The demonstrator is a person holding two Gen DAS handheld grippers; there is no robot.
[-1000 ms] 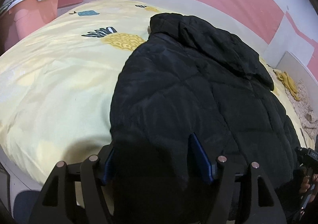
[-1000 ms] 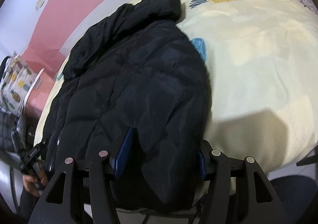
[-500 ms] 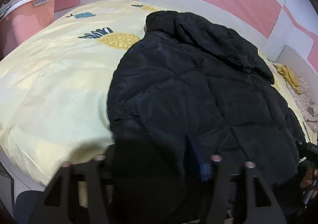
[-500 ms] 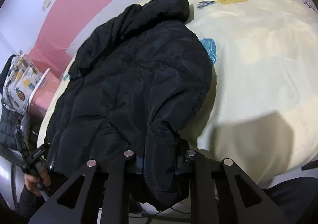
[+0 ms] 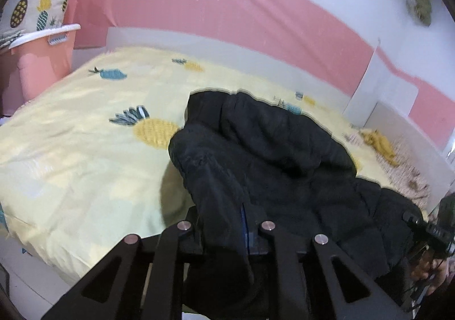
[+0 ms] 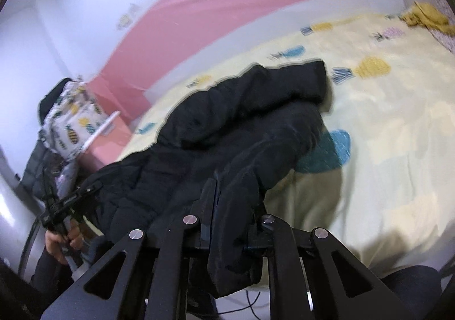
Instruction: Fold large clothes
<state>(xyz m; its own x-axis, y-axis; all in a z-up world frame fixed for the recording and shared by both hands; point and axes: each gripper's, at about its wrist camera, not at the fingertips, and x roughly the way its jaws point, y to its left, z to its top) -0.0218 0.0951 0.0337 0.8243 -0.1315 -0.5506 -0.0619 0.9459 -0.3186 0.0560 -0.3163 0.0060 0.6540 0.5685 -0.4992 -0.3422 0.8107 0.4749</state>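
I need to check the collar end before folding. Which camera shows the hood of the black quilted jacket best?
The left wrist view: the hood of the black quilted jacket lies near mid-frame, its outline fairly sharp against the yellow pineapple-print bedsheet. The right wrist view shows the hood too, but more blurred.

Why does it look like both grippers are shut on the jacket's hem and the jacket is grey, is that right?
One thing is off: the jacket is black, not grey, as the left wrist view shows against the yellow sheet. The rest holds: the left gripper and right gripper are each shut on its near hem.
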